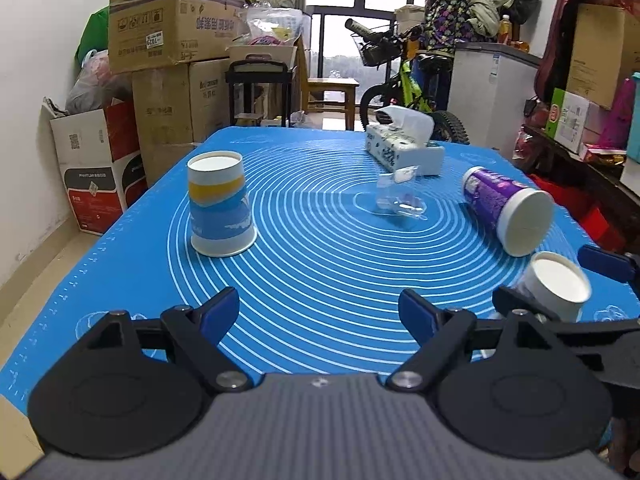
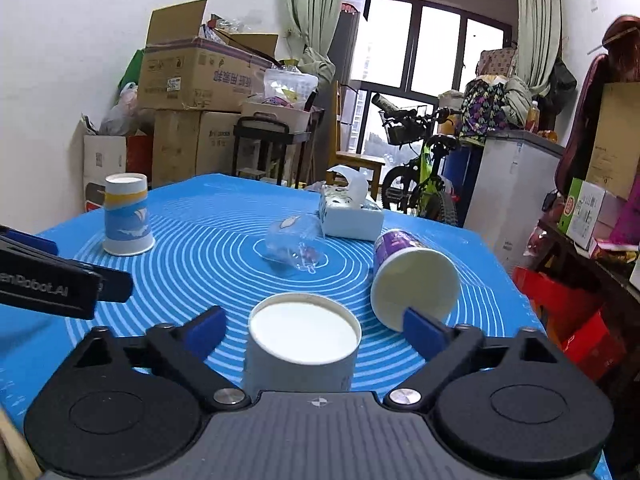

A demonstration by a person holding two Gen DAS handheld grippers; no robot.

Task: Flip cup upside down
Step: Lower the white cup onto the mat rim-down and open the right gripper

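Note:
A white paper cup (image 2: 302,344) stands upside down on the blue mat (image 2: 192,248), between the open fingers of my right gripper (image 2: 314,330); neither pad touches it. It also shows in the left wrist view (image 1: 556,286), with the right gripper (image 1: 560,280) around it. My left gripper (image 1: 320,312) is open and empty over the mat's near edge. A blue and yellow cup (image 1: 220,204) stands upside down at the left, also in the right wrist view (image 2: 126,214). A purple cup (image 1: 506,208) lies on its side at the right, seen again in the right wrist view (image 2: 412,280). A clear plastic cup (image 1: 398,196) lies at the mat's centre.
A tissue box (image 1: 404,148) sits at the far side of the mat (image 1: 320,240). Cardboard boxes (image 1: 168,40) are stacked beyond the table's left corner. A bicycle (image 1: 404,80) and a white cabinet (image 1: 492,80) stand behind the table. Boxes and bags crowd the right side.

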